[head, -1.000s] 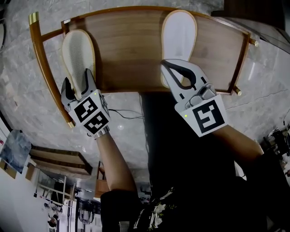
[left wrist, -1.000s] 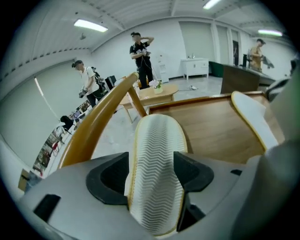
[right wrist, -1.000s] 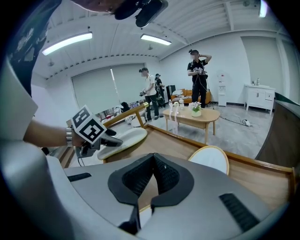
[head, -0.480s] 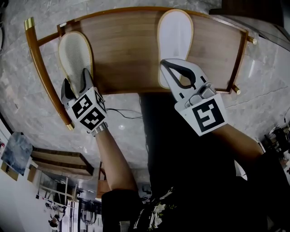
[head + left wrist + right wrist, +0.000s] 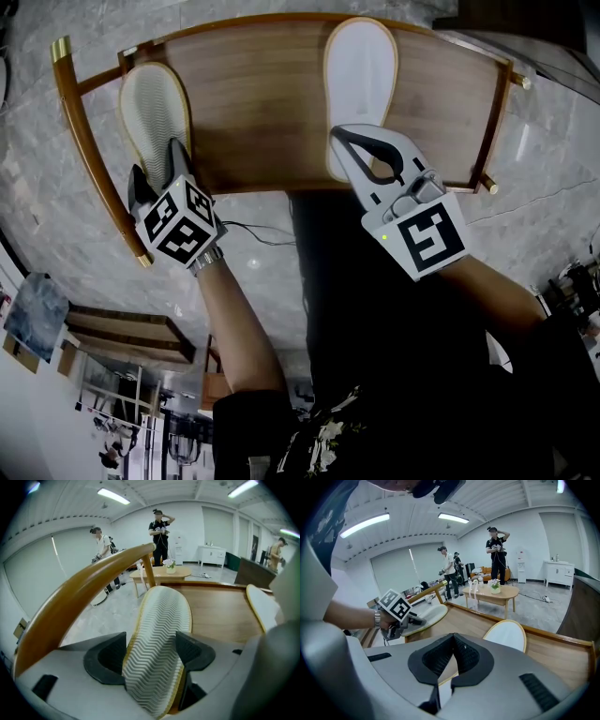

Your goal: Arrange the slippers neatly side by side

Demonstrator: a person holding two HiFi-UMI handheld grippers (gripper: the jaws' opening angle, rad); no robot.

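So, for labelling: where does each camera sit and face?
Head view: on the head, steeply down at the table; forearms, left gripper, right gripper.
Left gripper view: on the left gripper, along just-opened jaws straddling the ribbed slipper.
Right gripper view: on the right gripper, jaws shut on the white slipper; left hand shows.
Shared: both slippers.

**Two slippers are laid well apart on one table, a gripper at each heel.**

The left slipper [image 5: 155, 108] is laid at the left end of the table [image 5: 262, 103], toe pointing away. Its heel is found between the jaws of the left gripper [image 5: 157, 164], which have just been opened wider. The right slipper [image 5: 361, 80] is laid right of centre, with bare wood left between the pair. The right gripper [image 5: 342, 136], jaws brought together, is held over its near end by the table's front edge. A cable [image 5: 253, 230] is seen on the floor [image 5: 37, 141] just before the table, between the grippers.
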